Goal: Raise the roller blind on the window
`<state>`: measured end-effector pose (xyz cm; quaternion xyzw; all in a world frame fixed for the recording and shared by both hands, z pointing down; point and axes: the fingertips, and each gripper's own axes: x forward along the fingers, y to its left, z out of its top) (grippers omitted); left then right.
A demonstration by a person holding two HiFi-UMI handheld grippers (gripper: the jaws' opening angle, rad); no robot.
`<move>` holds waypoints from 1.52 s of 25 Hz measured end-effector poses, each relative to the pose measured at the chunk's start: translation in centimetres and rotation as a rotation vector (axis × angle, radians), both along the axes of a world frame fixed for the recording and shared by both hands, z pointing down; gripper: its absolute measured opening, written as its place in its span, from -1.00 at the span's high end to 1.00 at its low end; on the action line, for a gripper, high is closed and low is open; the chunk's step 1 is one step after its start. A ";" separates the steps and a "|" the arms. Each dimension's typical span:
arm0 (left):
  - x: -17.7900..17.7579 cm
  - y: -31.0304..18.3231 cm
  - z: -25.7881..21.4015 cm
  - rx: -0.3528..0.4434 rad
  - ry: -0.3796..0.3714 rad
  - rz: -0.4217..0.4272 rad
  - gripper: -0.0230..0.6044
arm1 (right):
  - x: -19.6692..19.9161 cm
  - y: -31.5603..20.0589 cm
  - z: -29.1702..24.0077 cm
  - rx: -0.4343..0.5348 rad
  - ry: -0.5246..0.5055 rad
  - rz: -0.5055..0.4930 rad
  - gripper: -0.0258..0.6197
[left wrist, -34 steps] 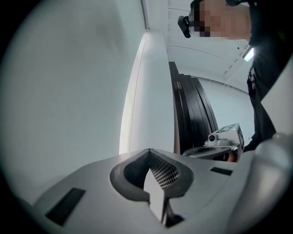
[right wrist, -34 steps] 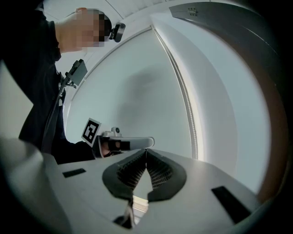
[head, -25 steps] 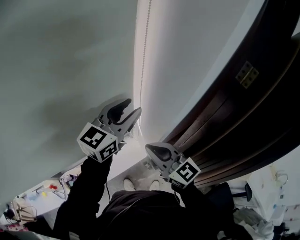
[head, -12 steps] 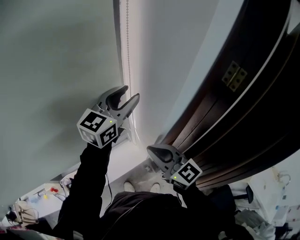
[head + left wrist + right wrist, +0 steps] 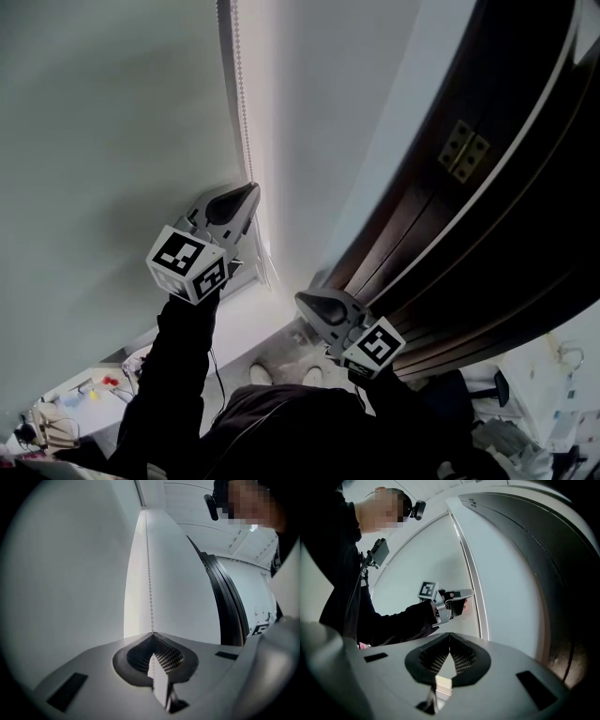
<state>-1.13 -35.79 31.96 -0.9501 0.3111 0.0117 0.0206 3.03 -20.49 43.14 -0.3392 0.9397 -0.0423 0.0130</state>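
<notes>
Since the earlier frames the left gripper [image 5: 247,194] has been closing. Its fingers [image 5: 225,206], then spread beside the bead chain [image 5: 240,84], are now pinching the chain at upper centre-left of the head view, along the right edge of the roller blind [image 5: 112,141]. The right gripper [image 5: 302,299] is hanging at lower centre, fingers together and holding nothing. The step in hand is securing the chain, and the blind appears to be down. The next move is likely calling for a steady pull along the chain with the pinch kept firm.
</notes>
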 end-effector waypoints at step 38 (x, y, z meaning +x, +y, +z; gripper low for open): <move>1.6 15.6 22.4 -0.295 0.058 0.139 0.91 | -2.8 0.2 -4.7 -0.023 -0.037 -0.226 0.36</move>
